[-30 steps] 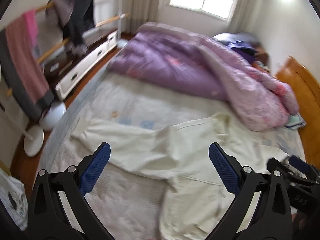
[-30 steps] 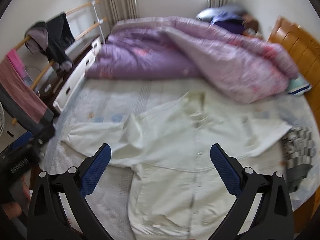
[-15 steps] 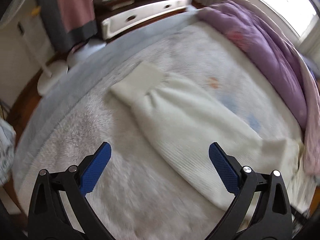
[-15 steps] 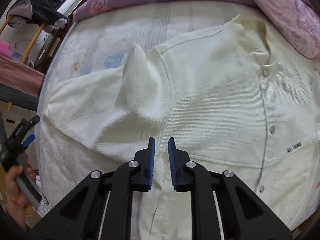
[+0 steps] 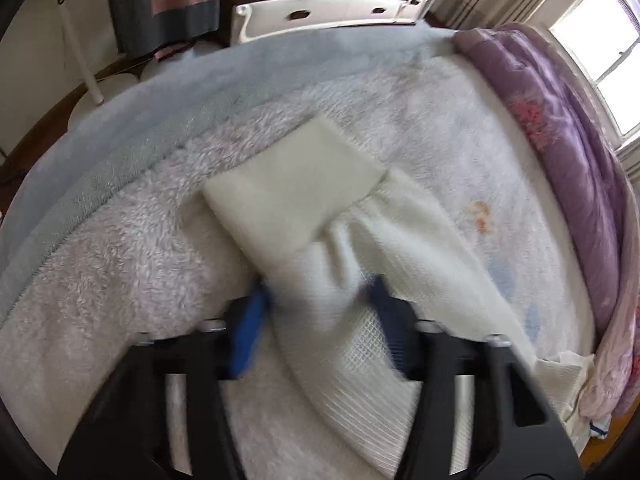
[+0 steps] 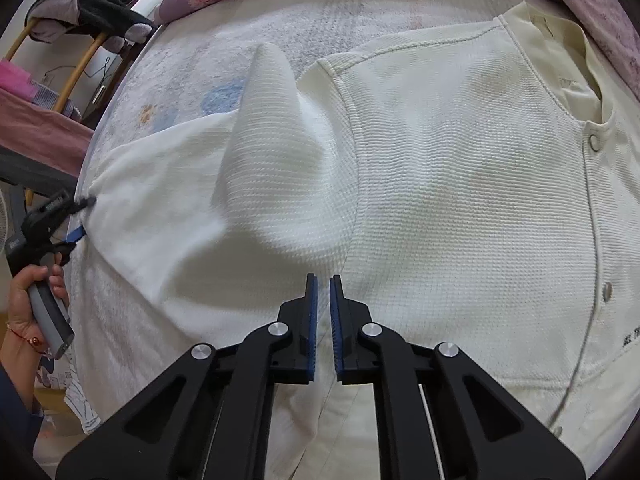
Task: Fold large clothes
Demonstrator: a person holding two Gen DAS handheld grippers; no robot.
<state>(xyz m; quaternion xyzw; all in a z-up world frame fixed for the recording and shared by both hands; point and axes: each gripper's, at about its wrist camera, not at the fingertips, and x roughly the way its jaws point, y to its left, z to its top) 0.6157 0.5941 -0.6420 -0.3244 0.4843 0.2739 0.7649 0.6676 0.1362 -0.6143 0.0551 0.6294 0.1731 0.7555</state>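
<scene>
A cream button-front jacket [image 6: 460,184] lies spread on the bed, its left sleeve [image 5: 340,248] stretched out with the ribbed cuff [image 5: 292,184] at the end. My left gripper [image 5: 316,304] straddles the sleeve just behind the cuff, its blurred blue pads close on either side of the cloth; it also shows in the right wrist view [image 6: 60,220] at the sleeve's end. My right gripper [image 6: 323,304] is shut, or nearly so, over the jacket's armpit area; whether it pinches cloth is unclear.
A purple quilt [image 5: 568,128] is heaped along the far side of the bed. A fluffy white blanket [image 5: 120,260] covers the mattress. A white drawer unit [image 5: 328,16] and a rack with hanging clothes [image 5: 168,4] stand beside the bed.
My left gripper has dropped onto the sleeve near the cuff and its jaws have narrowed around it. My right gripper shut earlier and has moved closer to the jacket's armpit.
</scene>
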